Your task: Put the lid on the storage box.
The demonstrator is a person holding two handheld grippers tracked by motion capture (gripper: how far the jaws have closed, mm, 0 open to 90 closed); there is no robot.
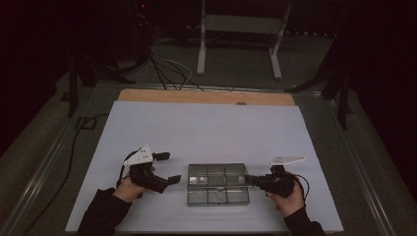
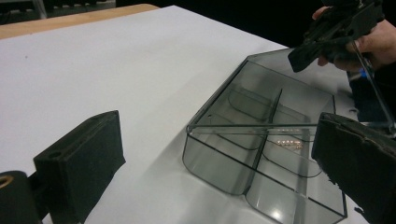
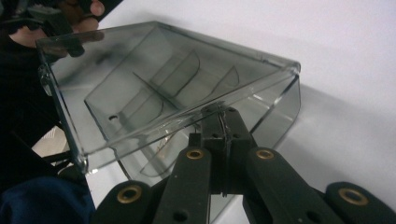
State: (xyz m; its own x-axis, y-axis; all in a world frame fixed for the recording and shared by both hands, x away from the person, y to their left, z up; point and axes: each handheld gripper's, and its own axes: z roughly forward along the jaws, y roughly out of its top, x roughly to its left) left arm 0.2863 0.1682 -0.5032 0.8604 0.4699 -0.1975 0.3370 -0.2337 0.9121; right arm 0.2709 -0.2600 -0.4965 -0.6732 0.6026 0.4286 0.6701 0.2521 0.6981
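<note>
With the right gripper point(image 1: 252, 180) clamped on the lid edge of the clear compartment box point(image 1: 217, 183) sitting near the front of the white table point(image 1: 206, 128), keep that pinch steady while the left gripper point(image 1: 169, 169), jaws wide and empty, stays just beside the box

The right tongs point(image 3: 223, 122) rise from the bottom edge with their black jaws pressed together on the rim of a clear, smoke-tinted lid point(image 3: 154, 79), which tilts up from a compartment box point(image 3: 275, 109) of the same plastic. Curved dividers point(image 3: 187, 74) show through the lid (their outlines are dim behind the tint). The box sits on the white bench point(image 3: 336, 60), throwing a soft shadow to the right. At top left, a hand point(image 3: 70, 18) holding the other tongs point(image 3: 51, 21) sits just beyond the lid's far corner. Dark blue fabric point(image 3: 42, 200) occupies the lower left corner.
</note>
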